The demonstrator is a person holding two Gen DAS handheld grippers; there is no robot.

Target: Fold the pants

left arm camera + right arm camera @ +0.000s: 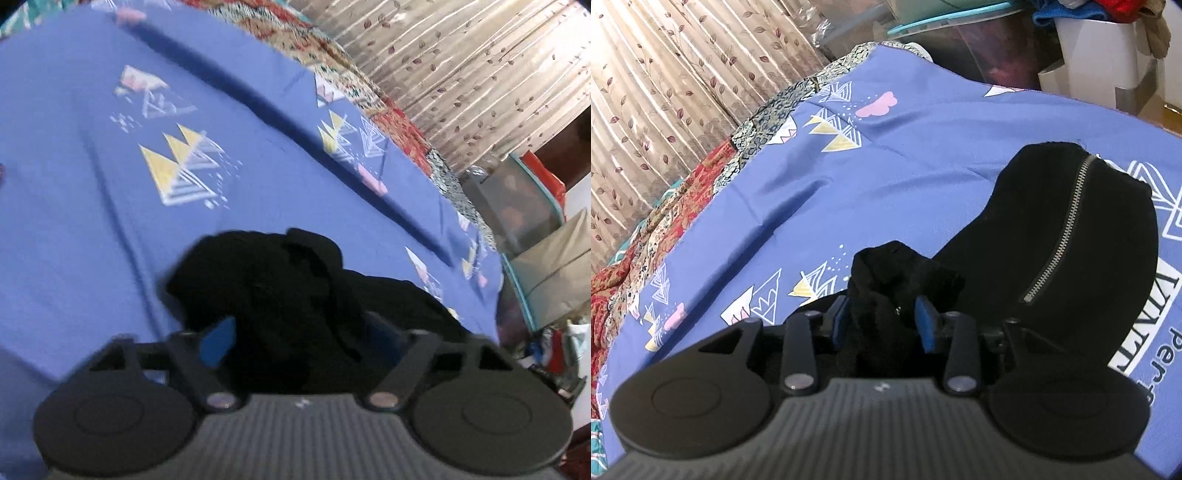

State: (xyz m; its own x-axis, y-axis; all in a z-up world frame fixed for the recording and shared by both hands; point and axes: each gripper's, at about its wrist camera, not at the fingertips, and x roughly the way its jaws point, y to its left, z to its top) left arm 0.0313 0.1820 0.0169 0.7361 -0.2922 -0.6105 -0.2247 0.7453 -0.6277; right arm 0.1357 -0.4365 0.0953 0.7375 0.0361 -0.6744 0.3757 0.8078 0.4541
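Between the blue pads of the left gripper [301, 338] sat a bunched heap of black cloth, the pants [280, 295], filling the gap and rising beyond the fingertips. The jaws stood well apart. The left pad [219, 341] showed its whole blue face clear of the cloth, while the right pad was mostly hidden in the dark folds, so whether it touched the cloth could not be told. The cloth spilled away to the right along the bed's near edge.

At the right gripper [882, 319], another bunch of the pants [1052, 236] stood up between the two blue pads, which sat partly spread with the cloth close against both. Whether they still pressed it could not be told for certain; the cloth looked loose rather than pinched tight. Just past that gripper, to its right, the bulk of the garment lay as a rounded black mound on the bedsheet [905, 155], with a metal zipper [1060, 229] running slantwise down its top.

Under both grippers spread the blue bedsheet, printed with white and yellow triangles and small pink clouds. Beyond its far edge lay a red patterned quilt [399, 122], and behind that hung a beige curtain [461, 62] with a leaf print. Off the bed's end stood a clear storage bin [517, 210] with a teal rim.
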